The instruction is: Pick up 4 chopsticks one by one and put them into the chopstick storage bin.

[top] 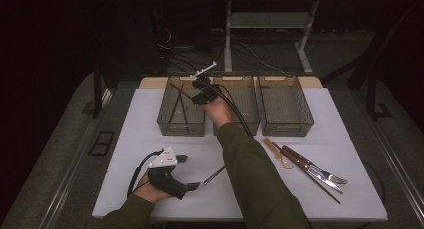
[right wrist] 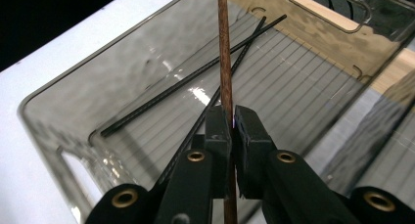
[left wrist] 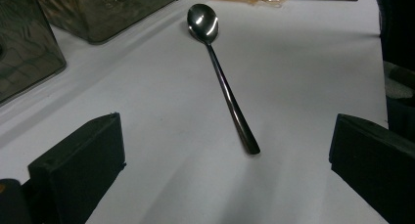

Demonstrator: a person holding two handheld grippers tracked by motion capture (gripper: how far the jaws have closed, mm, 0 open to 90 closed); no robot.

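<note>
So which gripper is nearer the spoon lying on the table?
Left. The left gripper rests on the table with its open fingers pointing at the spoon just ahead. The right gripper is far off over the left bin, shut on a brown chopstick.

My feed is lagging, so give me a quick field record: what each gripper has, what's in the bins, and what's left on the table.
right gripper: shut on a brown chopstick, held over the left bin
left bin contents: two black chopsticks, crossed
left gripper: open, holds nothing, low over the table near its front edge
ahead of left gripper: dark spoon lying flat, bowl away from the fingers
middle bin: contents cannot be told
right bin: looks empty
table, right side: pile of cutlery, including a fork
</note>
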